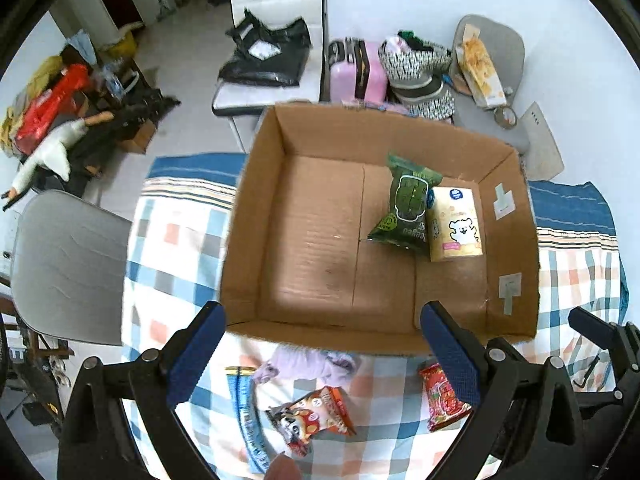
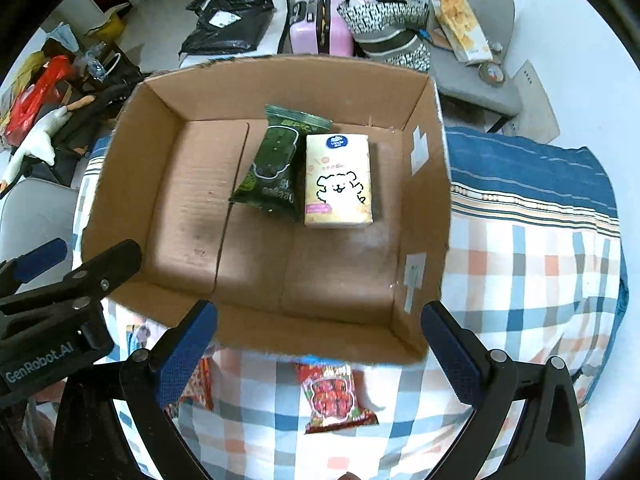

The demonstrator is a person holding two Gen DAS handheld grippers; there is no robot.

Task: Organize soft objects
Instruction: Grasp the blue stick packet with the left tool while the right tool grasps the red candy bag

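Two soft packs lie inside the cardboard box (image 2: 424,152), right of centre frame: one green pouch (image 2: 274,164) and one cream tissue pack (image 2: 338,180), touching side by side. On the checked bedspread (image 1: 176,236) below the box: one red packet (image 1: 442,396), one orange snack bag (image 1: 316,412), one lilac cloth (image 1: 316,362), one blue tube (image 1: 250,420). Left claw (image 1: 322,356) stands wide, empty. Right claw (image 2: 320,356) stands wide, empty.

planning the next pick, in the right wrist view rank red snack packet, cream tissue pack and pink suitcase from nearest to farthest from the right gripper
1. Red snack packet: on the checked cloth, just below the right gripper.
2. Cream tissue pack: inside the cardboard box.
3. Pink suitcase: on the floor beyond the box.
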